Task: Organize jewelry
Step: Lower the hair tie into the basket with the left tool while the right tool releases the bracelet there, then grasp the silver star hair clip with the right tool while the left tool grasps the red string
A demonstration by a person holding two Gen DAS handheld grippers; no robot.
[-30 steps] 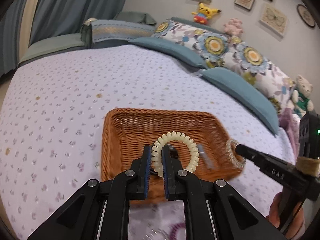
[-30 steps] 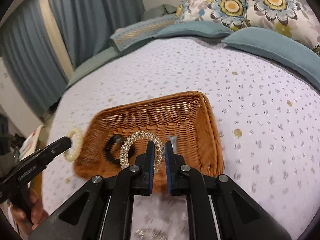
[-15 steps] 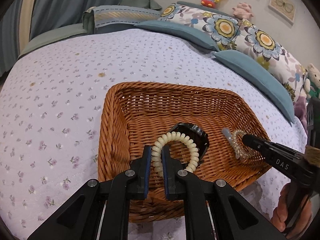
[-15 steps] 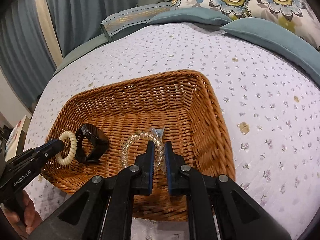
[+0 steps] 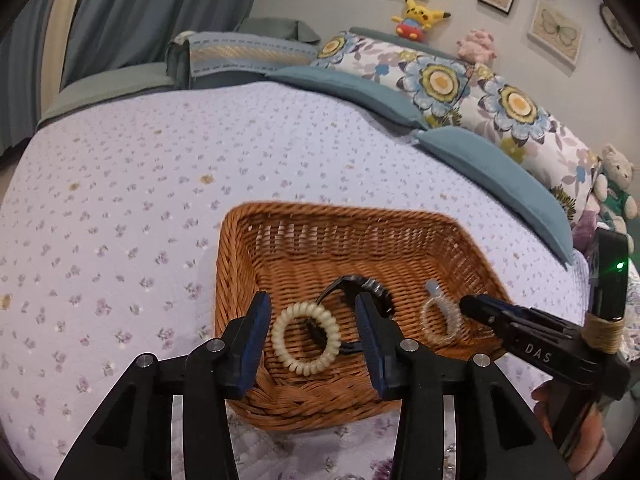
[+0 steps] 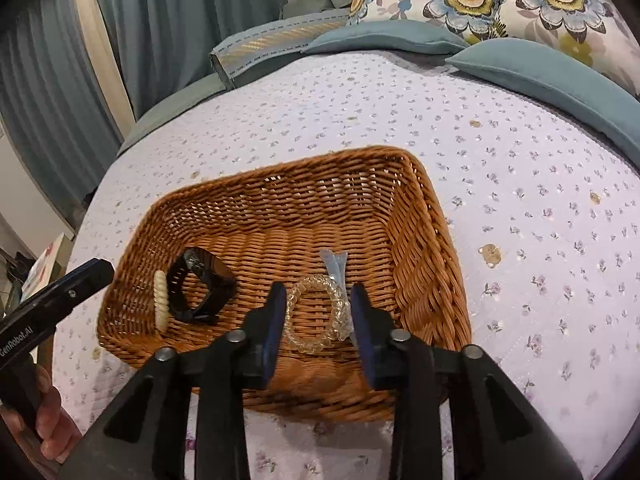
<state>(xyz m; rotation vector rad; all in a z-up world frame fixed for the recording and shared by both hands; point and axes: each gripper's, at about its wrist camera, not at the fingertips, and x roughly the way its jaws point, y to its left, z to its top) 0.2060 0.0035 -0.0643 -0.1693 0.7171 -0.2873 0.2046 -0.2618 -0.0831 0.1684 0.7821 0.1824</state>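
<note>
On my left feed I see the cream coil bracelet point(image 5: 306, 335), a plump, ribbed ring the shade of old ivory, lying on the floor of the wicker basket point(image 5: 304, 216). It sits between the blue pads of the left gripper point(image 5: 314, 330), whose jaws are opening and no longer touch it. Just behind it lies a black watch point(image 5: 360, 286), its strap curling under the coil.

On my right feed the clear coil bracelet point(image 6: 316, 320) is glassy and faintly yellow, with a small pale blue tag point(image 6: 335, 266) at its far edge. It rests on the basket floor between the pads of the right gripper point(image 6: 318, 322), and those jaws are opening too, with a sliver of weave showing on either side of it. From here the watch point(image 6: 200, 290) stands on edge near the basket's left wall, the cream coil just beside it.

The basket sits on a bed point(image 5: 120, 200) under a pale lilac quilt sprigged with tiny flowers. Teal cushions point(image 5: 492, 168) and big floral pillows point(image 5: 460, 84) line the head end, soft toys perch above, framed prints hang on the wall, and blue-grey curtains point(image 6: 160, 20) fall at the left.
</note>
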